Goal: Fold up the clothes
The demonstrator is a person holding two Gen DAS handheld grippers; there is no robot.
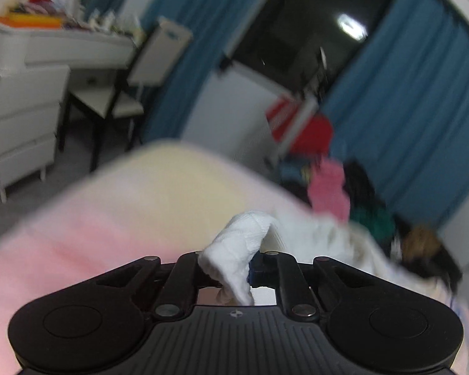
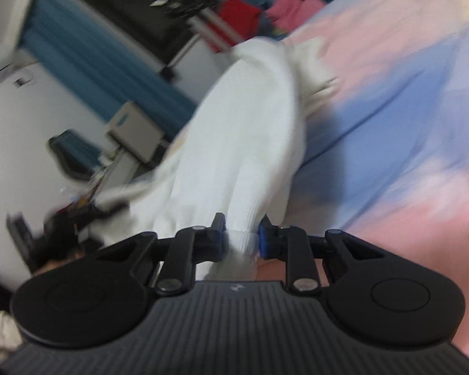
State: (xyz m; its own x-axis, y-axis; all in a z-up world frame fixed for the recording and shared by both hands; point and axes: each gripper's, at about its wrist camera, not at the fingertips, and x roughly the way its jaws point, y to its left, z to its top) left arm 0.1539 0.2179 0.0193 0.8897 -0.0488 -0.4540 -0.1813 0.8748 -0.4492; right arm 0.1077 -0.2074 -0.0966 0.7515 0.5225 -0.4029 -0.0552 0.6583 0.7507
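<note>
Pinching a bunched edge of the white garment [image 1: 239, 250], the left gripper [image 1: 231, 265] had its jaws drawn in on the cloth, which rose in a soft peak above the fingers. The right gripper [image 2: 242, 239] likewise had its jaws closed on a ribbed hem of the white garment [image 2: 250, 137], and the fabric stretched away from it in a long, loose band toward the far edge of the bed [image 2: 406, 125]. Both views were smeared by motion, so fine detail was lost. The garment appeared lifted partly clear of the pink and blue bedspread, with its far portion trailing down near a heap of other clothes [image 1: 353, 187] at the bed's edge. Judging by how it sagged and creased, the cloth was light, limp and thick-knit; it would hold no shape of its own and would droop wherever unsupported. It seemed unlikely to slip from the blue pads [image 2: 263, 239], since the ribbing gave them purchase. The sensible holds were the hem or corners, well apart, so that the fabric hung flat before being laid down and folded.
</note>
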